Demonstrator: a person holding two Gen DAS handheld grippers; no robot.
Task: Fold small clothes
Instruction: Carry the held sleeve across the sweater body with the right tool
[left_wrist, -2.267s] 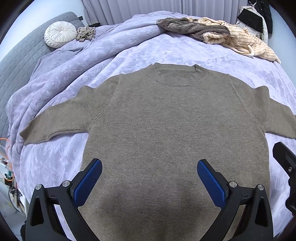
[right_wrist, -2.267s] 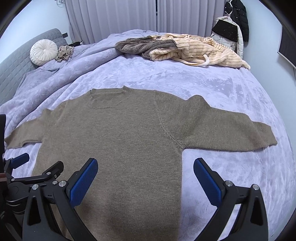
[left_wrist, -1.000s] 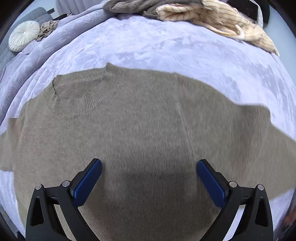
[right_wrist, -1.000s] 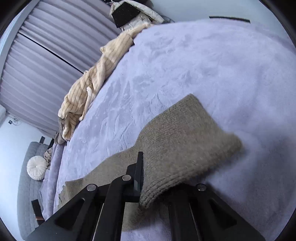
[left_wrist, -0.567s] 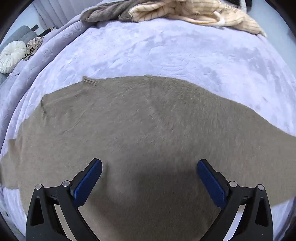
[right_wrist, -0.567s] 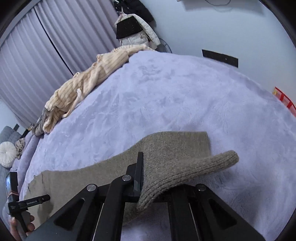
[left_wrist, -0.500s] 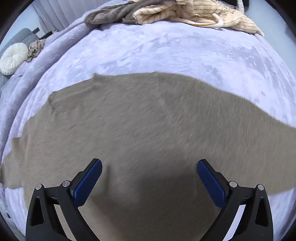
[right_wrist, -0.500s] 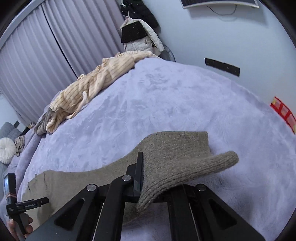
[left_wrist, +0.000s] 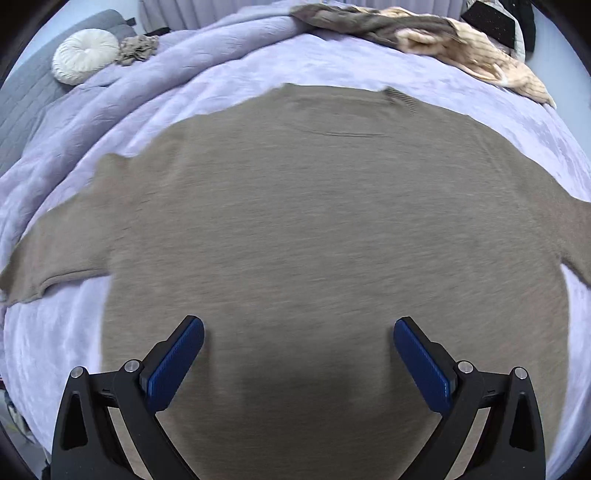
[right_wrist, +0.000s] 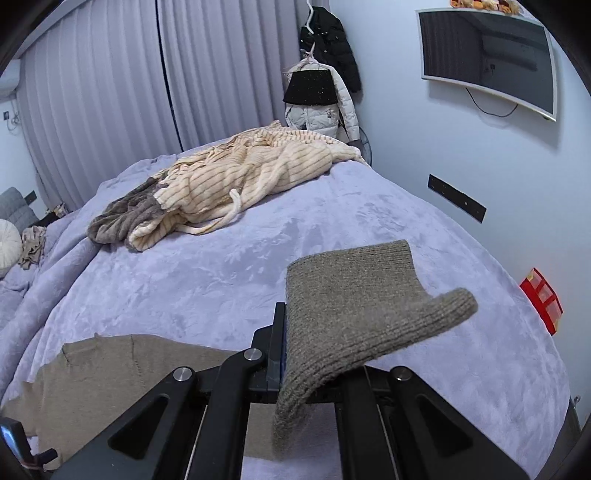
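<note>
Bed (left_wrist: 332, 62): lilac blanket, brown sweater (left_wrist: 314, 221) spread flat.
Left gripper (left_wrist: 298, 352): jaws wide apart above sweater.
Right gripper (right_wrist: 291, 354): jaws clamped on sleeve cuff (right_wrist: 362, 314), lifted.

The right gripper (right_wrist: 291, 350), closed on the sweater (left_wrist: 314, 229) cuff (right_wrist: 354, 306), is rising off the bed (right_wrist: 221, 273) (cuff now airborne); the left gripper (left_wrist: 299, 354) is sweeping back leftward over the body.

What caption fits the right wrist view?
Right gripper shut on the sweater's sleeve cuff, lifted above the bed.
</note>
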